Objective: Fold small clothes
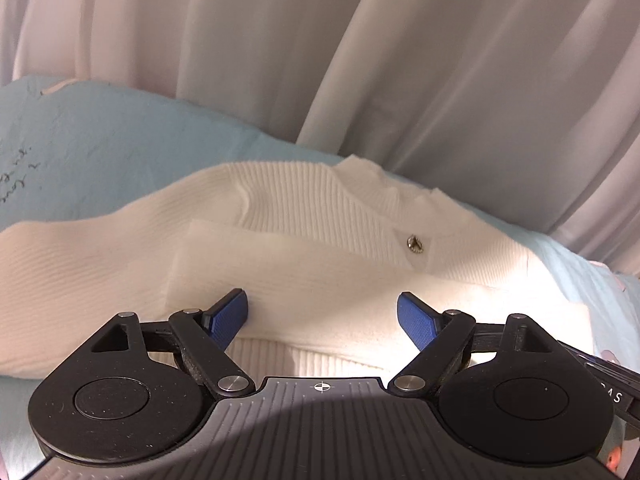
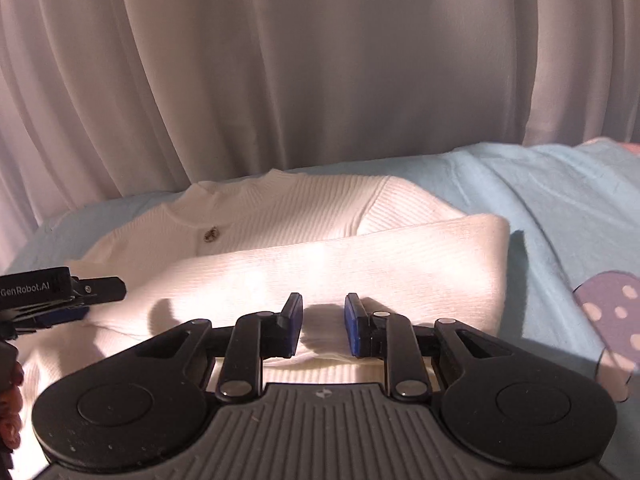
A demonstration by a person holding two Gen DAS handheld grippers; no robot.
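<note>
White ribbed sweater [image 1: 304, 216] lies part-folded on the light blue bedsheet [image 1: 92, 148], a sleeve band crossing just ahead of both fingertip pairs, collar and small metal button [image 1: 414, 243] farther out toward the white curtain [image 1: 360, 60]. Left gripper [image 1: 322, 312] has fingers spread wide with nothing between, pads [image 1: 228, 316] over the folded band, hem edge just below them. Right gripper [image 2: 323, 322] is partly open, narrow gap, nothing pinched, its pads [image 2: 294, 320] low over the band; the fold's right edge ends right of the fingers, with bare sheet beyond.
</note>
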